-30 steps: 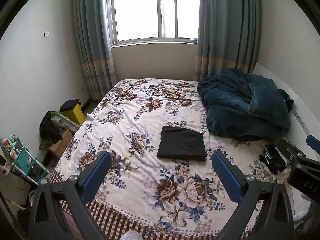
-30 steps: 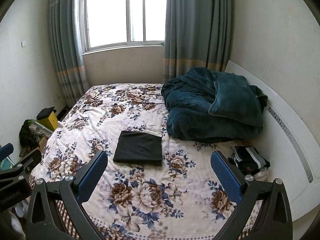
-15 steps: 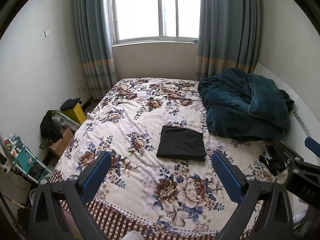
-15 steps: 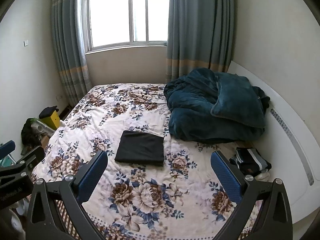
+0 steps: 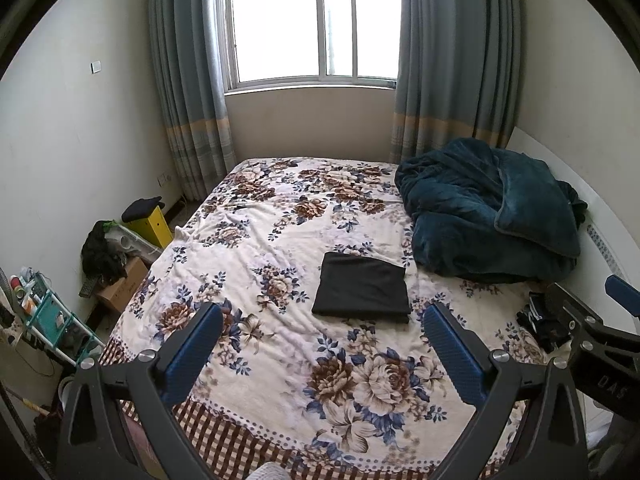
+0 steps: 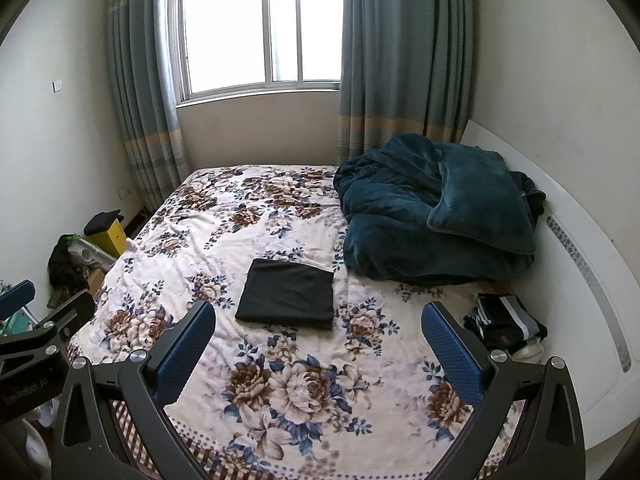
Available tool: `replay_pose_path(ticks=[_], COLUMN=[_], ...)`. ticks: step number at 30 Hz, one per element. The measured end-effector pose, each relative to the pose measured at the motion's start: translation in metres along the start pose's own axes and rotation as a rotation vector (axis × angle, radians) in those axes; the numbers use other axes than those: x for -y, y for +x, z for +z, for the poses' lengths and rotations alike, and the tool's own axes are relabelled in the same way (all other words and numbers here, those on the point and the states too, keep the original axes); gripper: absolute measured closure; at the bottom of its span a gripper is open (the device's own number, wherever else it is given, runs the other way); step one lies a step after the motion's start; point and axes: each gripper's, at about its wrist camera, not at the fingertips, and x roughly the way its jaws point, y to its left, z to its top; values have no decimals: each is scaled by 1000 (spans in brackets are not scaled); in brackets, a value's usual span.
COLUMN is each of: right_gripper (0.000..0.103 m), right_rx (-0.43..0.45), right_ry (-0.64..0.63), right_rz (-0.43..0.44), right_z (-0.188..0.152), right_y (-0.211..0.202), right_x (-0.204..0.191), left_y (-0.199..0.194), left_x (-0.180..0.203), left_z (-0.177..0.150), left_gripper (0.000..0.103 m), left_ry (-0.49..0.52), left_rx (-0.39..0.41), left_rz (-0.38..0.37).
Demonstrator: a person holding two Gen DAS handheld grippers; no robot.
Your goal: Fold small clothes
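Observation:
A black garment lies folded into a flat rectangle on the floral bedspread, near the middle of the bed; it also shows in the right wrist view. A small pile of dark striped clothes lies at the bed's right edge by the headboard, also seen in the left wrist view. My left gripper is open and empty, held above the bed's near end. My right gripper is open and empty, beside it to the right. Both are well short of the black garment.
A heaped teal blanket fills the bed's far right. The white headboard runs along the right side. On the floor left of the bed are a yellow box, a cardboard box and a teal rack. The window is behind.
Both grippers have drifted slightly, so the view shifts a little. The black garment has not moved and both grippers stay open.

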Motion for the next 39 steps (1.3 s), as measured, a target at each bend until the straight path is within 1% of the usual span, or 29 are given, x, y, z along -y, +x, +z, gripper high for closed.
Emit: replay_pose_path(ticks=[39], right_gripper=[0], right_rx=[0], right_ry=[-7], right_rz=[8], right_z=[-5], right_y=[-5], right_x=[-8], left_y=[-11], left_x=[-2], left_z=[0], left_gripper=[0], left_ry=[-13], left_rx=[3], left_rz=[9])
